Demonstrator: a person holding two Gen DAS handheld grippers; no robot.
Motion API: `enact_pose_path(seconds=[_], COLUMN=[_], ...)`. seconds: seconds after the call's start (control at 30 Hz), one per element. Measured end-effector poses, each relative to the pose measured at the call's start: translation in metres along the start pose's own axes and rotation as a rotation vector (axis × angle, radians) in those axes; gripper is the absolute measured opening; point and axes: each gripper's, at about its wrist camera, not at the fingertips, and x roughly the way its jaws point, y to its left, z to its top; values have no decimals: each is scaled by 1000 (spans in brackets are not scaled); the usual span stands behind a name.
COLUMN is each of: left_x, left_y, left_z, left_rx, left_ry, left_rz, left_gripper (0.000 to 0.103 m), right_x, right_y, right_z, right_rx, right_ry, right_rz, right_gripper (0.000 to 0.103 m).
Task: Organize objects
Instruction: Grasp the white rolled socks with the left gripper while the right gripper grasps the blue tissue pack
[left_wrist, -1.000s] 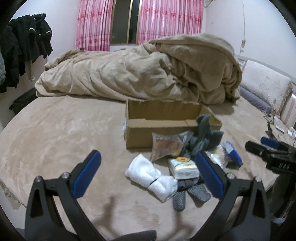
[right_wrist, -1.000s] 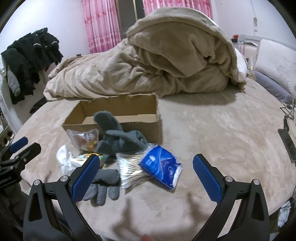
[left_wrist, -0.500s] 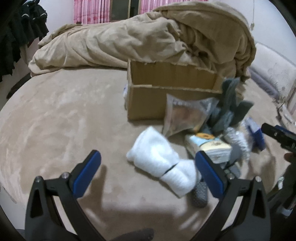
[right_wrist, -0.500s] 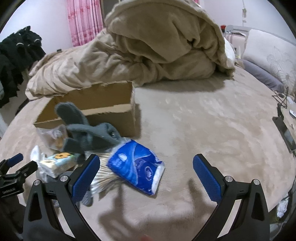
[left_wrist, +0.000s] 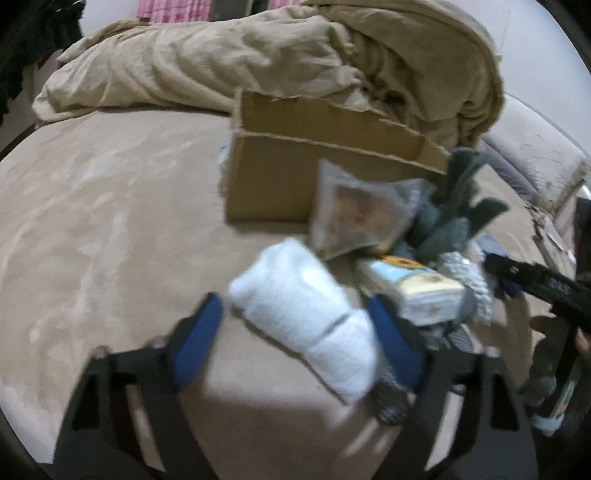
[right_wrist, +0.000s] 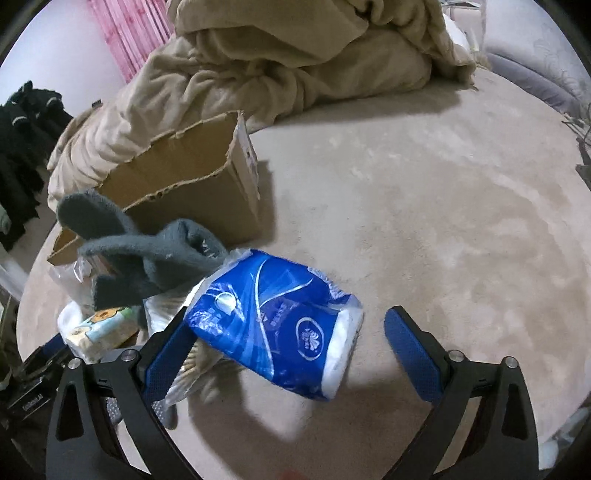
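Observation:
An open cardboard box (left_wrist: 303, 173) stands on the bed; it also shows in the right wrist view (right_wrist: 192, 181). In front of it lies a pile: rolled white socks (left_wrist: 306, 314), a clear snack bag (left_wrist: 358, 218), a small yellow-white pack (left_wrist: 413, 284), grey-green gloves (right_wrist: 147, 254) and a blue tissue pack (right_wrist: 273, 325). My left gripper (left_wrist: 299, 339) is open with the white socks between its fingers. My right gripper (right_wrist: 291, 354) is open around the blue tissue pack, its left finger close beside it.
A bunched beige duvet (left_wrist: 258, 62) lies behind the box. Pillows (right_wrist: 535, 55) sit at the right. Dark clothes (right_wrist: 26, 140) hang at the left. The tan bed cover (right_wrist: 443, 206) spreads to the right of the pile.
Both grippers have moved forward and down onto the pile. The left one now straddles the white socks, and the right one now straddles the blue tissue pack.

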Motion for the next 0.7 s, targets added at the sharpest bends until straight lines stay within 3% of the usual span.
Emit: enact_pose_path(seconds=[0.33,0.53,0.7], left_x=[-23,-37,-41], left_y=[-8,-13,-15], left_z=[-3,-1,-2], left_rx=[22,41,46], left_ry=[-59,-84,-100], left_rz=[-39,-45,-47], left_gripper=[35,31,24], right_x=[-24,-52,-61], right_y=[-3,5,15], right_z=[3,9,8], right_rx=[10,-19,-50], right_ry=[-41,-134,-158], right_rz=[25,23,39], right_gripper=[81,81,81])
